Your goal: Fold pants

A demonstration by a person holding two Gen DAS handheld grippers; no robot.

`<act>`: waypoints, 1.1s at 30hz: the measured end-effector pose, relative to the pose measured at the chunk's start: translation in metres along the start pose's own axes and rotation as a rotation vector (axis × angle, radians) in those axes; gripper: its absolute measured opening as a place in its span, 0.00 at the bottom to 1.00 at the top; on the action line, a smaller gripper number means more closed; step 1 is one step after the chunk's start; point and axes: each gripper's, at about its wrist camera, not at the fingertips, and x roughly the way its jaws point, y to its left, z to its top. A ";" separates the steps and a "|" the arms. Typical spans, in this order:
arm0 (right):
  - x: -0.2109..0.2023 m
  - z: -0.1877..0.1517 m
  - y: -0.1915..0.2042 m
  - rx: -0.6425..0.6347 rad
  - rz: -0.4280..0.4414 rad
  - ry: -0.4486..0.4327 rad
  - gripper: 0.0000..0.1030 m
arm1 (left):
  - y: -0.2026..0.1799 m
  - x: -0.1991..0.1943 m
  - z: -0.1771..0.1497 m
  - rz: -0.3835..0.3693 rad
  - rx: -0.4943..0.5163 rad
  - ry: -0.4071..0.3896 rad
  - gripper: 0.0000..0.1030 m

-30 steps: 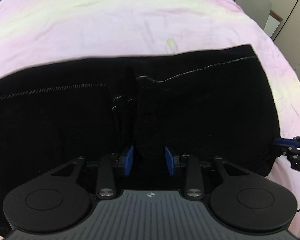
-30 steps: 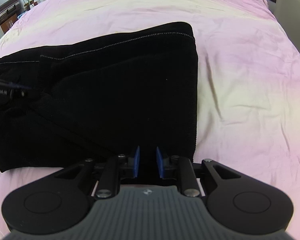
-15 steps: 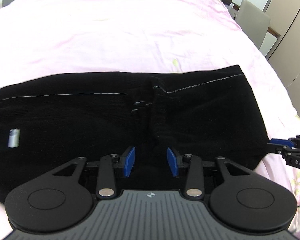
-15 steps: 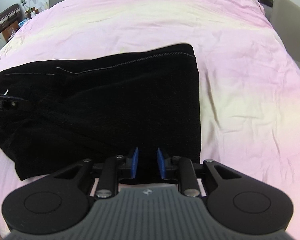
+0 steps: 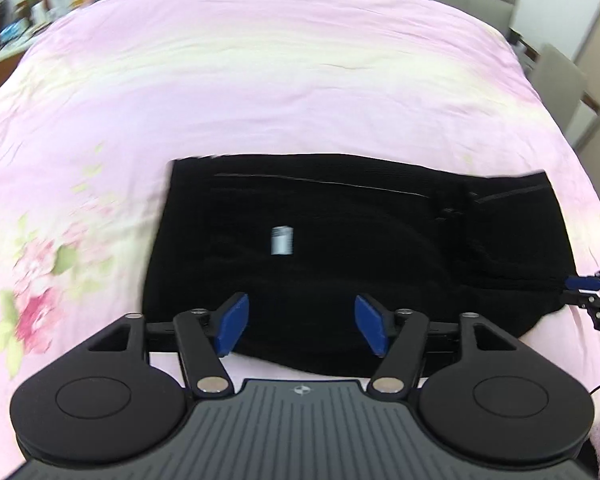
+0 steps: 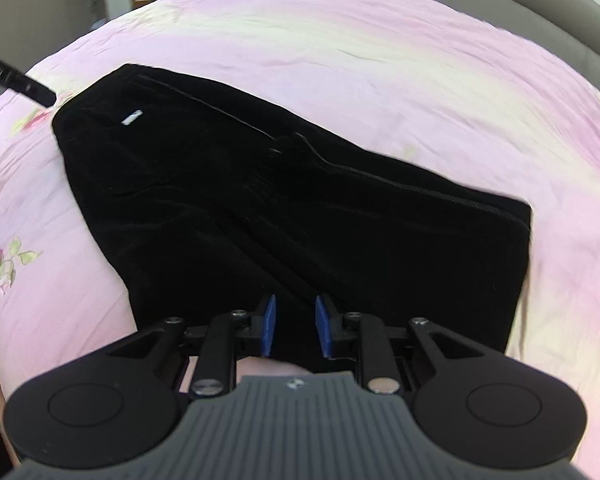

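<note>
Plainly, from the left wrist we see our left gripper (image 5: 300, 326) spread wide with nothing between its blue pads (image 5: 232, 323), hanging just above the near edge of the black pants (image 5: 340, 248). The pants lie folded into a broad dark slab on the pink floral bedspread (image 5: 260, 80), a small pale label (image 5: 282, 240) showing on their upper face. At the far right edge of this view the tip of our right gripper (image 5: 584, 283) meets the cloth's right end, though we cannot tell from here whether it pinches anything. From the right wrist, our right gripper (image 6: 293, 330) shows its jaws parted by a narrow gap with black cloth visible beyond them; the fabric does not clearly sit between the pads, so we take it as open. Here the pants (image 6: 300, 208) run diagonally across the bedspread (image 6: 380, 60), label (image 6: 132, 118) toward the far left corner, where the tip of our left gripper (image 6: 40, 94) pokes in. We judge the cloth soft, limp and fairly thick, apt to sag and bunch instead of holding a crease, with little slip on the bedding. We would pinch all the layers together at the near corners of an end, so the stack lifts as one.
</note>
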 end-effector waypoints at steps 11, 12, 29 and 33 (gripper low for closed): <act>0.047 0.064 0.031 -0.227 0.020 0.067 0.18 | 0.123 0.053 -0.053 -0.150 -0.552 -0.069 0.78; 0.054 0.069 0.032 -0.244 0.025 0.079 0.17 | 0.126 0.059 -0.056 -0.160 -0.579 -0.071 0.78; 0.138 0.090 0.042 -0.301 0.104 0.251 0.18 | 0.124 0.098 -0.056 -0.223 -0.723 -0.171 0.65; 0.130 0.086 0.040 -0.282 0.094 0.237 0.19 | 0.111 0.066 -0.039 -0.230 -0.662 -0.231 0.50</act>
